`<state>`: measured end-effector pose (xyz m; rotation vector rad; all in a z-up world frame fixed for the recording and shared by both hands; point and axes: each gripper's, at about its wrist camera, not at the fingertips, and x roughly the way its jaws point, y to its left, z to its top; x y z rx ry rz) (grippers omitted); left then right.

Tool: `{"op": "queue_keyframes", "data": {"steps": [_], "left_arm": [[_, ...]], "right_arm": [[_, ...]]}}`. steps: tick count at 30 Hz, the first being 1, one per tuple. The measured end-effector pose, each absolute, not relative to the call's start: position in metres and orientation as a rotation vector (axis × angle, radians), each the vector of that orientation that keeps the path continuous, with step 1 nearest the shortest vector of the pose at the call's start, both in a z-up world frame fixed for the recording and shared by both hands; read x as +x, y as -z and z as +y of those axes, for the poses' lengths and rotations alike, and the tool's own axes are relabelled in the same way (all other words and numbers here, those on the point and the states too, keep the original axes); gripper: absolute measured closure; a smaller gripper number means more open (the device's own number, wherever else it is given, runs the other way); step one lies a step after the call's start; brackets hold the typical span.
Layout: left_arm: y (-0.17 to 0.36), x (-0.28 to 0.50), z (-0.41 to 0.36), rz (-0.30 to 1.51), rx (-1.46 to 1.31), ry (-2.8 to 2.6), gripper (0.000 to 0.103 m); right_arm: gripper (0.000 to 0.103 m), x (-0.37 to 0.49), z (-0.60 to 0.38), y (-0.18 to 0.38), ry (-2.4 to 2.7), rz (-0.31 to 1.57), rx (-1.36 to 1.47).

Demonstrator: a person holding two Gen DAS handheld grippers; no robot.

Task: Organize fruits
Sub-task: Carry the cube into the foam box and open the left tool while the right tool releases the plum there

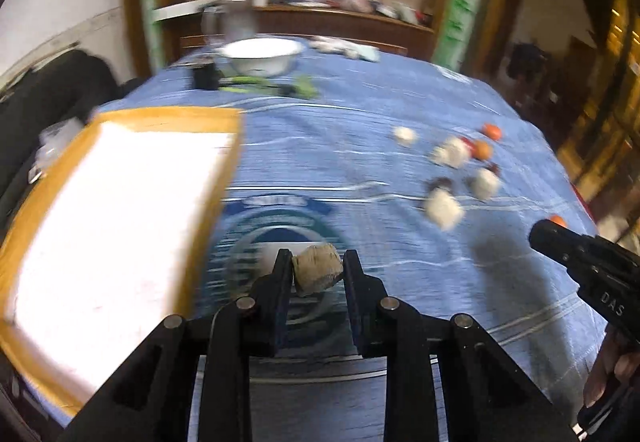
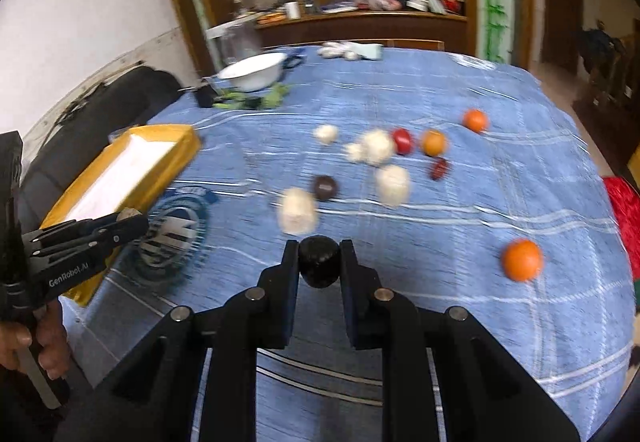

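Observation:
My left gripper (image 1: 317, 262) is shut on a pale beige chunk of fruit (image 1: 318, 269) above the blue tablecloth, just right of the wooden tray (image 1: 168, 116) with its white liner. My right gripper (image 2: 319, 252) is shut on a dark round fruit (image 2: 319, 260). Loose on the cloth ahead lie several white chunks (image 2: 393, 182), a dark fruit (image 2: 325, 187), red fruits (image 2: 402, 140) and oranges (image 2: 522, 260). The left gripper (image 2: 134, 224) also shows at the tray's near corner in the right wrist view.
A white bowl (image 2: 256, 70) stands at the table's far left beside green leaves (image 2: 276, 96) and a dark small object (image 2: 205, 97). Crumpled cloth (image 2: 352, 51) lies at the far edge. A dark sofa (image 2: 104, 102) is left of the table; a hand (image 2: 44, 338) holds the left tool.

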<state>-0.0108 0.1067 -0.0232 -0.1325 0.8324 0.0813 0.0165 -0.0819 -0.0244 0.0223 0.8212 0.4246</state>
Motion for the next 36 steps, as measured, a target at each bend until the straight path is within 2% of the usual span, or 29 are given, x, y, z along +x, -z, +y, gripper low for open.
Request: {"op": "queue_keyframes", "data": {"steps": [10, 22, 36], "left_arm": [[0.016, -0.032, 0.197, 0.819, -0.214, -0.333, 0.078], [0.02, -0.041, 0.244, 0.814, -0.274, -0.439, 0.078], [0.035, -0.047, 0.298, 0.852, -0.327, -0.584, 0.078]], "right_arm": [[0.082, 0.028, 0.01, 0.002, -0.604, 0.765, -0.033], [0.082, 0.029, 0.069, -0.014, -0.706, 0.713, -0.062], [0.081, 0.053, 0.158, 0.006, -0.82, 0.759, -0.122]]}}
